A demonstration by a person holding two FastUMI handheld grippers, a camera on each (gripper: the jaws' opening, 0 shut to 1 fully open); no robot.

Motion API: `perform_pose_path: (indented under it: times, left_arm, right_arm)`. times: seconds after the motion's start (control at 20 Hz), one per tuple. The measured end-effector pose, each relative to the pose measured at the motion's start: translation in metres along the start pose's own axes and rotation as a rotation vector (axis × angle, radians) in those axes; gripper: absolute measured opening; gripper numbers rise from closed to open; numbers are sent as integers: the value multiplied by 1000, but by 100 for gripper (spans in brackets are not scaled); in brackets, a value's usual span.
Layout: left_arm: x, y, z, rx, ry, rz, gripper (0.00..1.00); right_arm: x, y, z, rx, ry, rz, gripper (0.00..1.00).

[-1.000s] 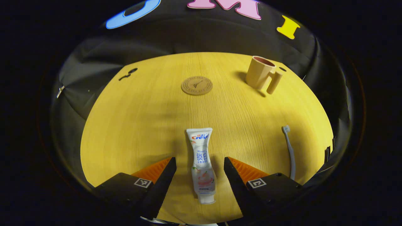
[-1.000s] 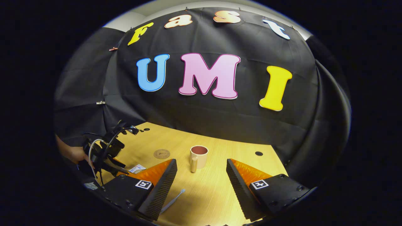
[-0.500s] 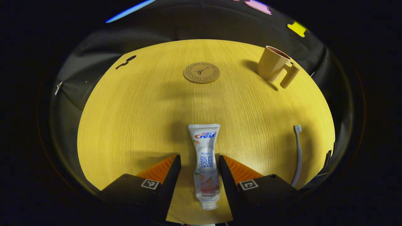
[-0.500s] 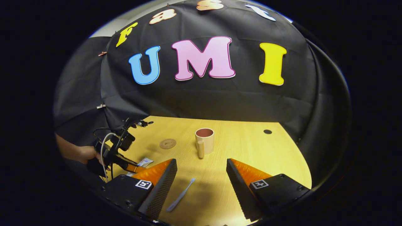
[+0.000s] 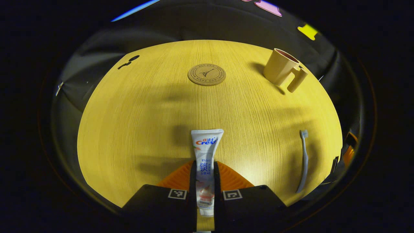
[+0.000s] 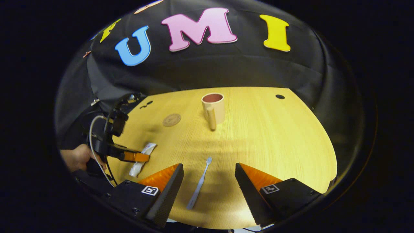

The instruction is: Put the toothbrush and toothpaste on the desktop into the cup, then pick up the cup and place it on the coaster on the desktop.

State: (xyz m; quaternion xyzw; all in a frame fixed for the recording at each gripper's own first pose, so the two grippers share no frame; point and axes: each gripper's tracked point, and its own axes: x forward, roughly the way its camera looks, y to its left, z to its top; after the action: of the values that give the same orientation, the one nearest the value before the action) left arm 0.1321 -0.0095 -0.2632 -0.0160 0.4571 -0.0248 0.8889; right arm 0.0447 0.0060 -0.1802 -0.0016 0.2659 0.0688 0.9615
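My left gripper (image 5: 204, 166) is shut on the white toothpaste tube (image 5: 206, 144), which lies flat on the wooden desktop with its crimped end pointing away. In the right gripper view the tube (image 6: 147, 149) lies at the left with the left gripper (image 6: 137, 157) clamped on it. A pale toothbrush (image 5: 304, 158) lies to the tube's right, and in the right gripper view the toothbrush (image 6: 200, 183) lies between the fingers of my open right gripper (image 6: 209, 171), which hovers above it. The beige cup (image 6: 213, 107) stands upright farther back, handle toward the camera. The cup (image 5: 280, 69) is right of the round cork coaster (image 5: 206, 74).
The wooden desktop (image 6: 275, 139) ends at black cloth behind and on both sides. A dark cable hole (image 6: 280, 96) sits at its far right corner, a keyhole-shaped one (image 5: 129, 60) at the far left. A hand (image 6: 77, 157) holds the left gripper.
The left gripper's fingers closed onto the toothpaste tube. The right gripper tilted down and moved forward, so the toothbrush now lies between its fingers.
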Motion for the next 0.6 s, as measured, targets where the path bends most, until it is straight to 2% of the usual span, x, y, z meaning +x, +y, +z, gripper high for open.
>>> perform_pose_path:
  times: [0.05, 0.15, 0.2, 0.25, 0.4, 0.6]
  left_arm:
    - [-1, 0, 0, -12, -8, -9, 24]
    - [-4, 0, -3, -6, -24, -35, 23]
    - [-7, 2, -4, 9, -27, -38, 28]
    - [-12, 4, -6, 28, -48, -37, 23]
    - [-36, 7, -6, 77, -123, -58, 22]
    - [-72, 16, -11, 69, -181, -82, 23]
  right_arm:
    - [7, 4, -7, 5, 37, -4, 98]
    - [20, 12, -23, 33, 114, -17, 98]
    - [26, 13, -28, 51, 144, -28, 98]
    - [33, 14, -33, 65, 159, -41, 97]
    - [46, 14, -48, 51, 192, -92, 96]
    - [58, 16, -65, 2, 251, -127, 97]
